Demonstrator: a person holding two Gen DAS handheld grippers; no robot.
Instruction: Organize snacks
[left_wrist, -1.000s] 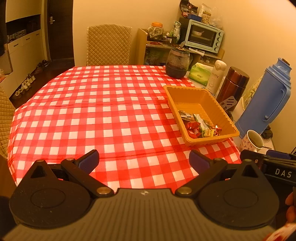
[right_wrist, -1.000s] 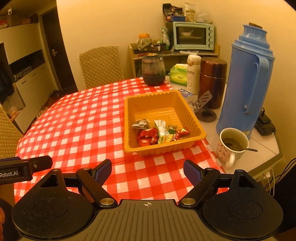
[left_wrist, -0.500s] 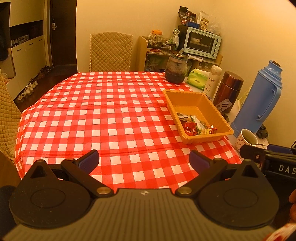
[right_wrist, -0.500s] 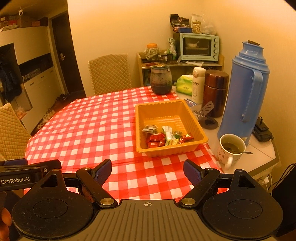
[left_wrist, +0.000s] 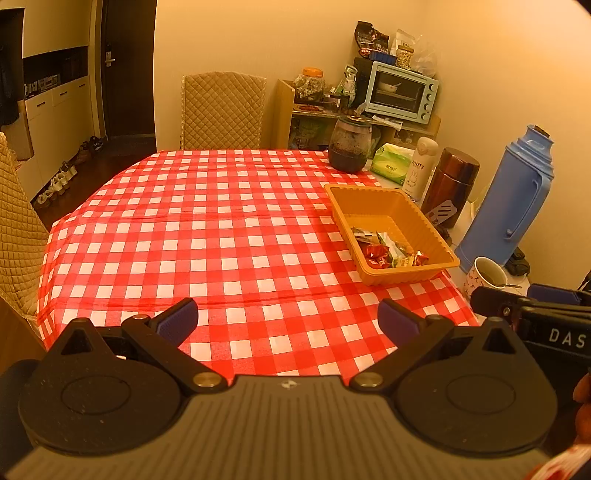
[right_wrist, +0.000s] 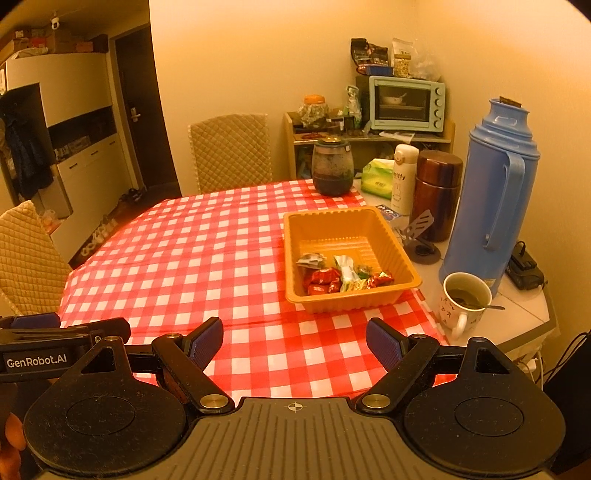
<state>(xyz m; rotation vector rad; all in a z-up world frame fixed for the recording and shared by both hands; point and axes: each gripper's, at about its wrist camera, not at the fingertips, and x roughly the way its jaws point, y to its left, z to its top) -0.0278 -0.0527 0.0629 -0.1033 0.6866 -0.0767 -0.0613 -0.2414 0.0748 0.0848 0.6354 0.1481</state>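
The worktop (right_wrist: 207, 251), under its red checked cloth, fills more of my view than a second ago: both cameras have pulled back and up, so the whole scene sits smaller and farther off. I take that as a retreat after a drop, not an approach. Beside the orange tray (right_wrist: 400, 258), on its far right, the blue flask (right_wrist: 491, 192) stands on the bare corner, with the mug (right_wrist: 463, 301) nearer me. The tray itself rests near the cloth's right edge, in the same spot as before. My left tool (left_wrist: 287, 319) and right tool (right_wrist: 294, 345) both stand with jaws spread wide and nothing between the pads. The snacks (right_wrist: 338, 275) lie bunched at the tray's near end, none left on the cloth, so the sorting looks finished.
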